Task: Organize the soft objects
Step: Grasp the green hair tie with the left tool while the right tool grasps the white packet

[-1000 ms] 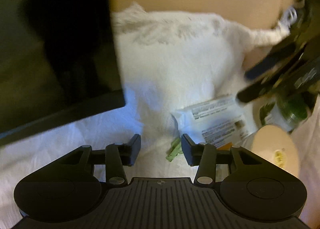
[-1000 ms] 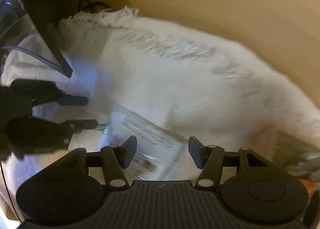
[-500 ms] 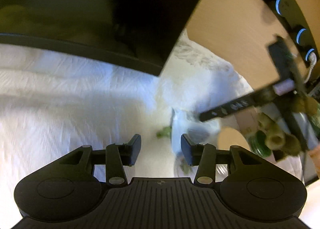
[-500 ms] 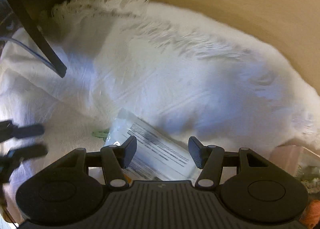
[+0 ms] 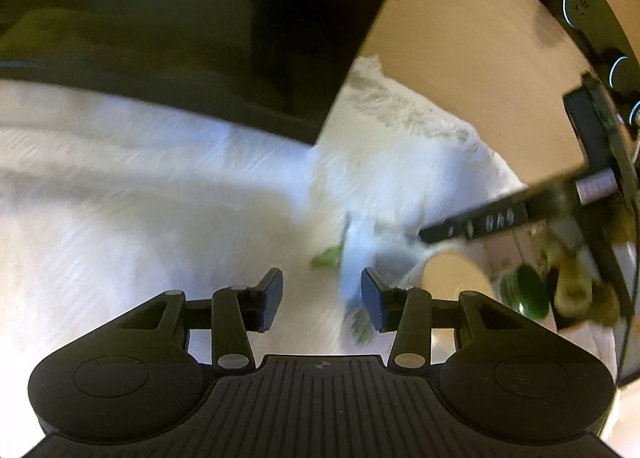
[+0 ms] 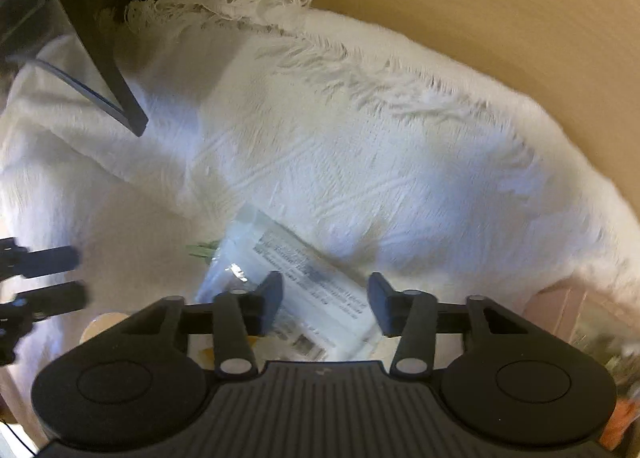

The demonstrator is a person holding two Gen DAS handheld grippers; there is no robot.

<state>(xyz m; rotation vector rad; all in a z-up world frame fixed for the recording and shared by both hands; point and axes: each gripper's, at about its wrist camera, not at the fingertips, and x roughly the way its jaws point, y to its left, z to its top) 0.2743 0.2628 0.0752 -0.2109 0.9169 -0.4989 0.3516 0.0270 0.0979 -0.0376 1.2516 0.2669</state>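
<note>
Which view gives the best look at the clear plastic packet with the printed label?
The right wrist view: the packet lies flat on the white blanket, label lines visible, just beyond the closing right gripper. In the left wrist view the packet is a blur.

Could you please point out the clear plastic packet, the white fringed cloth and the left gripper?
clear plastic packet (image 6: 304, 278): right wrist view, on its printed label.
white fringed cloth (image 6: 360, 145): right wrist view, on its woven middle.
left gripper (image 5: 322, 300): left wrist view, midway between its fingertips.

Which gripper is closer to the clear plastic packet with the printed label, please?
Right. The right gripper hangs directly over the plastic packet, jaws closing, pads not yet touching it. The left gripper stands beside it, over the white blanket.
</note>
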